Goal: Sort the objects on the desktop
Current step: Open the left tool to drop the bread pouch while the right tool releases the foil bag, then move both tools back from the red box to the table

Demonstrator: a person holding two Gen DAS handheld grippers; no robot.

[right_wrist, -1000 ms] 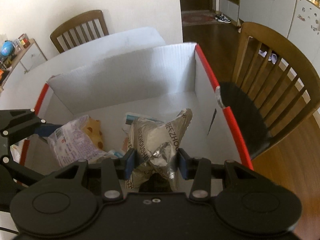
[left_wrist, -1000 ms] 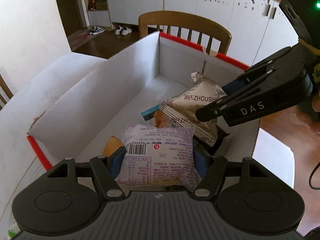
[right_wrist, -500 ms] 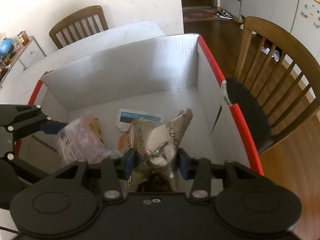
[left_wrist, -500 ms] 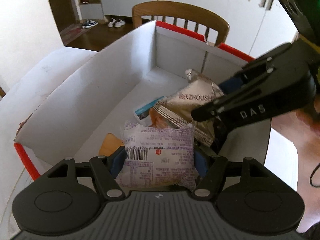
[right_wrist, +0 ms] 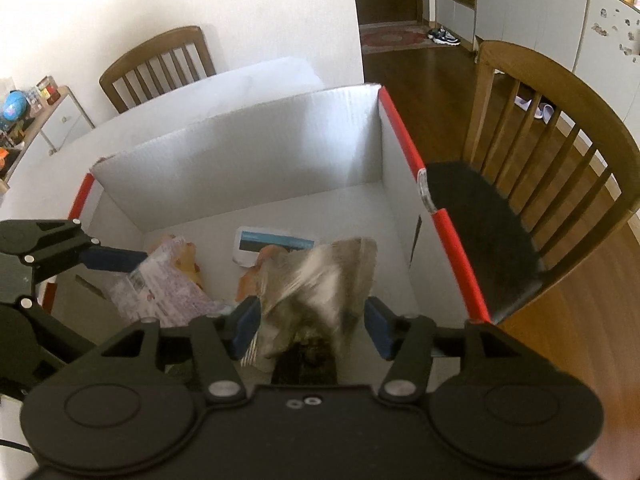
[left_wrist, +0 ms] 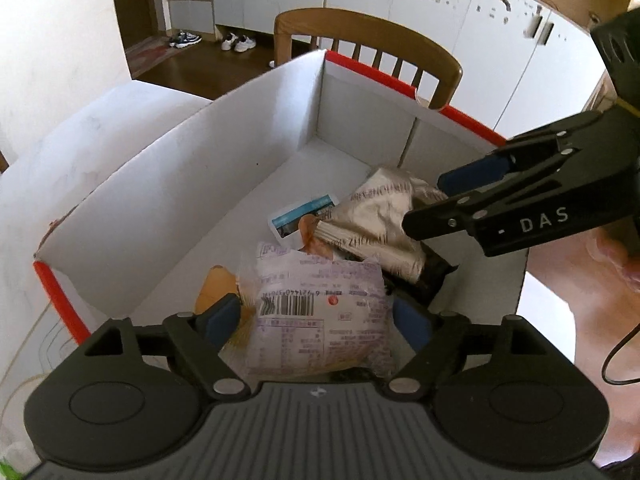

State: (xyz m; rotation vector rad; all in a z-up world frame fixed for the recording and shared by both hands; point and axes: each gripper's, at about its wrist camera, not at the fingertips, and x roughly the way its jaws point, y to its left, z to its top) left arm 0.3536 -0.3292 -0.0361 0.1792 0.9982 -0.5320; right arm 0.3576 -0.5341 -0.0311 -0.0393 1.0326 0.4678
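Both grippers hang over an open white cardboard box (left_wrist: pixel 172 184) with red edges. My left gripper (left_wrist: pixel 316 320) has its jaws spread, with a purple-printed snack packet (left_wrist: pixel 316 316) lying loosely between them. My right gripper (right_wrist: pixel 312 328) has its jaws spread wide, and a silver foil snack bag (right_wrist: pixel 320 280), blurred, sits between them apart from the pads. The right gripper (left_wrist: pixel 428 204) shows in the left wrist view over the silver bag (left_wrist: pixel 376 216). The left gripper (right_wrist: pixel 120 258) shows in the right wrist view beside the purple packet (right_wrist: pixel 160 292).
A white and blue card packet (left_wrist: pixel 304 216) lies on the box floor, also seen in the right wrist view (right_wrist: pixel 272 244). An orange wrapper (right_wrist: pixel 250 280) lies beside it. Wooden chairs (right_wrist: pixel 552 168) stand around the white table (left_wrist: pixel 56 152).
Both grippers have opened: the silver bag is released and blurred with motion, and the purple packet has come loose. Both views have pulled up and back from the box floor.
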